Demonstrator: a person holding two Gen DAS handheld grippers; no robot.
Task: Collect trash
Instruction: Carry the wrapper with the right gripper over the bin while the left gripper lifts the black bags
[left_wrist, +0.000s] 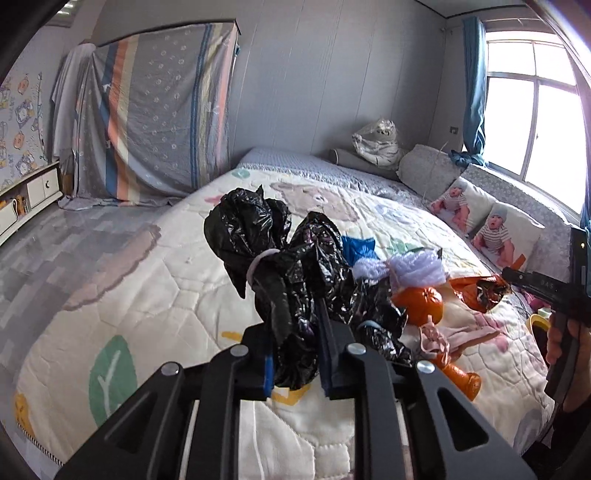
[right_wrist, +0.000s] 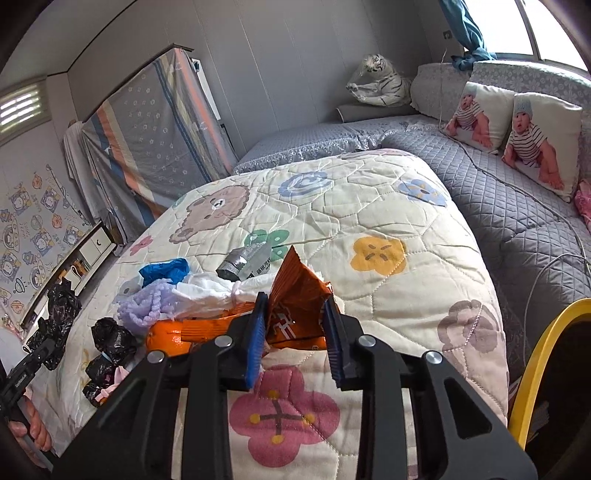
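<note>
Left gripper (left_wrist: 295, 354) clenched on black trash bag (left_wrist: 288, 266) | right gripper (right_wrist: 295, 332) pinching orange snack wrapper (right_wrist: 295, 295) | risk: thin plastic slipping free, tangerine (right_wrist: 166, 338) beside left jaw rolling off quilt (right_wrist: 369, 206)

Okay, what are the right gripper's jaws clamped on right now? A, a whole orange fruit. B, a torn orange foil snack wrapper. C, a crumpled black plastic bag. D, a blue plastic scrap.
B: the right gripper has its jaws pressed on the torn orange foil snack wrapper.

Glossy crinkled black plastic bag (left_wrist: 258, 229), shiny orange foil wrapper (right_wrist: 295, 306), matt quilted cloth bedspread (right_wrist: 388, 206)
</note>
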